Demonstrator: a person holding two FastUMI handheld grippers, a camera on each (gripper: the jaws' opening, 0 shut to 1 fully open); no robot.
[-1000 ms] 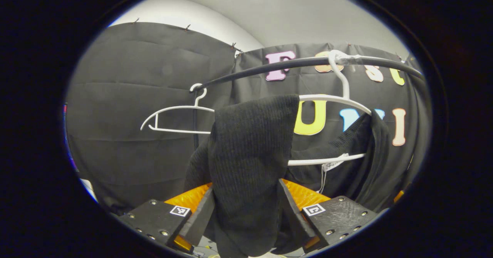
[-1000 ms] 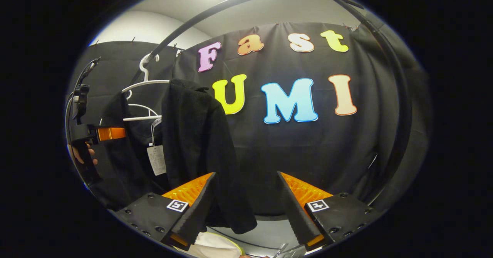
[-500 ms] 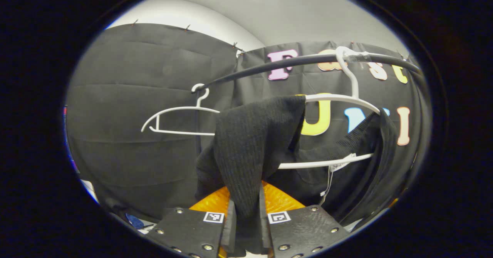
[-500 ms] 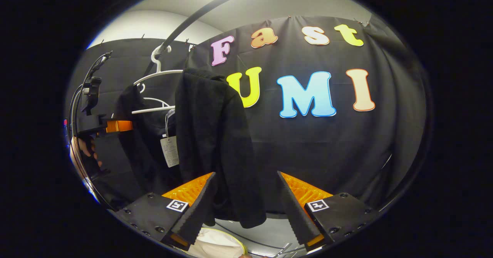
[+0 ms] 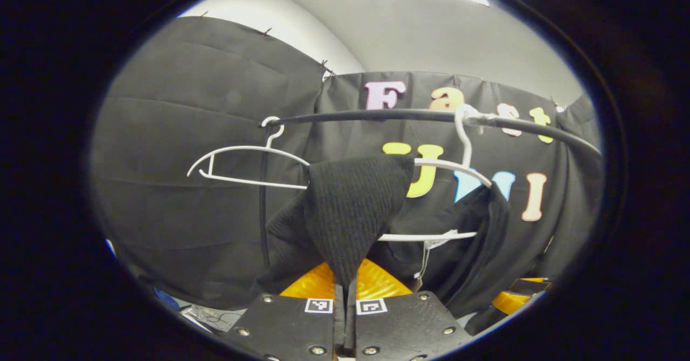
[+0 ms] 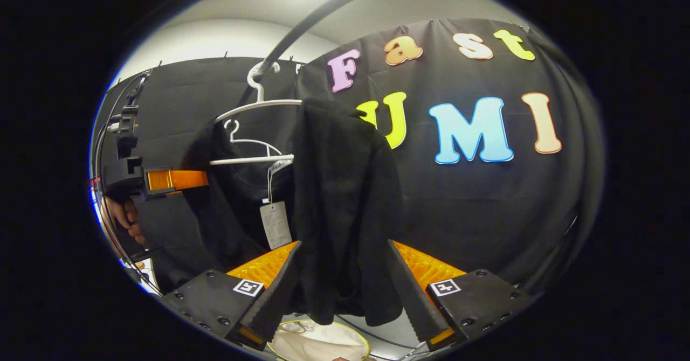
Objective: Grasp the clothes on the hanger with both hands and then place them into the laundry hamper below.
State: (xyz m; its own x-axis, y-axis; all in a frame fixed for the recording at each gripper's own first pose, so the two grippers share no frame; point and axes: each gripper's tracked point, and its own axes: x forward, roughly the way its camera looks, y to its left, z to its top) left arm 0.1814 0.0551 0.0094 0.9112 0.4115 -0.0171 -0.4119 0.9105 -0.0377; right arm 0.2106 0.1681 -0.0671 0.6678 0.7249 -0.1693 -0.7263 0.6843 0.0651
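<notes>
My left hand-held gripper (image 5: 345, 318) has its two fingers pressed together on the lower tip of the black ribbed knit garment (image 5: 353, 210), pinching a fold of it. My right hand-held gripper (image 6: 342, 291) stands wide, with the garment's other hanging panel (image 6: 345, 205) between its fingers; I cannot tell whether either finger touches the cloth. The garment is draped over a white plastic hanger (image 5: 447, 167), whose hook sits on the black curved metal rail (image 5: 377, 115). A white paper tag (image 6: 275, 224) dangles on a string below the hanger's lower bar. A second white hanger (image 5: 242, 161), bare, hangs from the rail's end, beside the garment. Below the garment, between my right fingers, lies the round white laundry hamper with a yellow-green rim (image 6: 318, 342).
</notes>
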